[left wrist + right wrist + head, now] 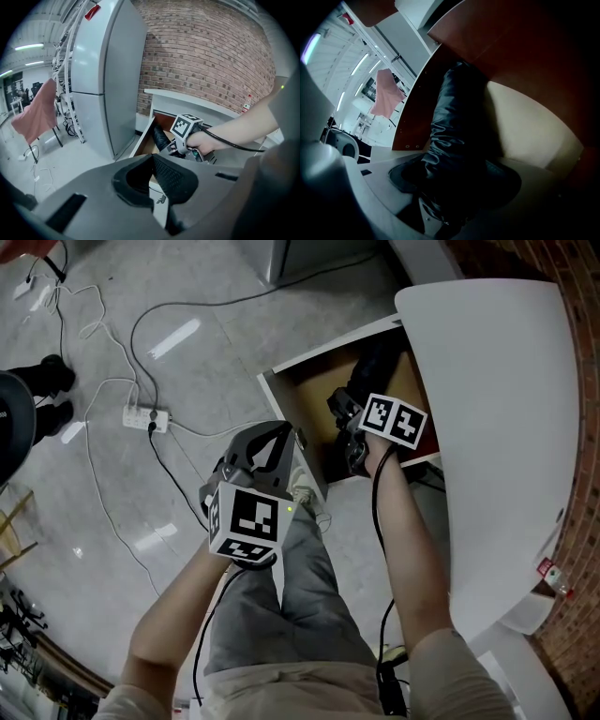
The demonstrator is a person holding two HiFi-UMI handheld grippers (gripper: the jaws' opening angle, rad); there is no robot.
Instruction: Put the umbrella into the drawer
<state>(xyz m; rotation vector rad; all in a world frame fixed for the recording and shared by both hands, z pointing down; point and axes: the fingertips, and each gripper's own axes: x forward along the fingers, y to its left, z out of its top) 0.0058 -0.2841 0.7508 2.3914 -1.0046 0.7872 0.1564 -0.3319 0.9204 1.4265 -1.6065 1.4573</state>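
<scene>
Placing step, near its end. The umbrella (450, 122) lies inside the open drawer (319, 381), upper centre of the head view. The right gripper (349, 427) points steeply down into the drawer, jaws wide around the umbrella and seemingly not pinching it. Next move, by judgement: lift straight clear without snagging it. The left gripper (267, 444) hovers outside the drawer at frame centre, jaws together, empty.

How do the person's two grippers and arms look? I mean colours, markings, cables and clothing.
The left gripper and the right gripper have grey bodies with black pads. Each carries a white cube with black square markers, and a black cable runs along each forearm. The sleeves are short and beige.
</scene>
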